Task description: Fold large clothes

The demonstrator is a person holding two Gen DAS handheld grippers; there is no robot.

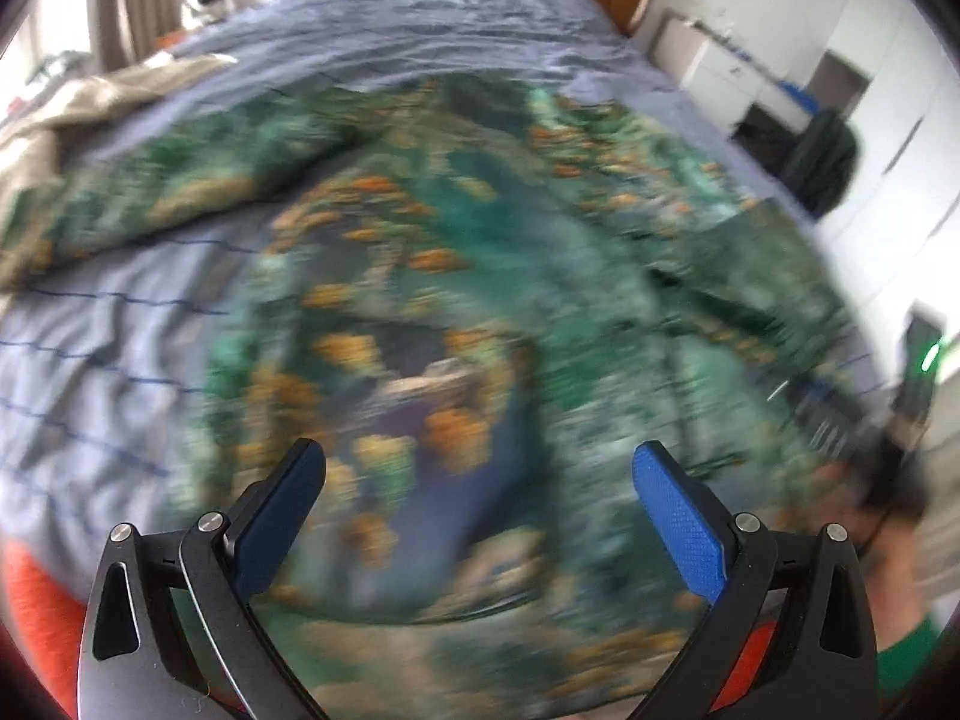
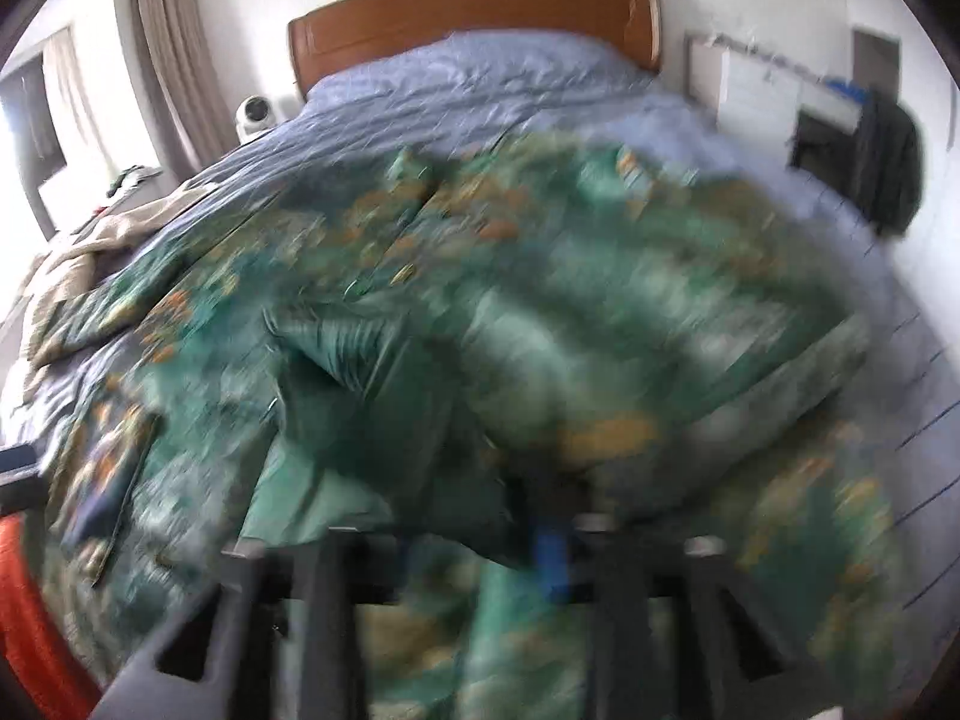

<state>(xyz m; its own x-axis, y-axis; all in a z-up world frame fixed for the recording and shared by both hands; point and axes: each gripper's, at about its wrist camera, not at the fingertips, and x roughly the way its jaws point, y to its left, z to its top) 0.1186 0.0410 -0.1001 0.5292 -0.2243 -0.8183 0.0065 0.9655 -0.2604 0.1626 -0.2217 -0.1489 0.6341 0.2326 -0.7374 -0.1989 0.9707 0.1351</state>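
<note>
A large green garment with an orange floral print (image 1: 456,276) lies spread on the bed, blurred by motion. My left gripper (image 1: 480,474) is open and empty, its blue pads (image 1: 678,516) apart just above the garment's near part. In the right wrist view the garment (image 2: 540,312) is bunched and lifted in front of the camera. My right gripper (image 2: 540,516) appears shut on a fold of the garment; a blue pad (image 2: 552,552) shows under the cloth. Motion blur hides the fingertips.
The bed has a pale blue quilted cover (image 1: 108,324) and a wooden headboard (image 2: 480,12). A beige cloth (image 1: 72,108) lies at the bed's left side. White drawers (image 2: 756,90) and a dark bag (image 2: 888,162) stand at the right.
</note>
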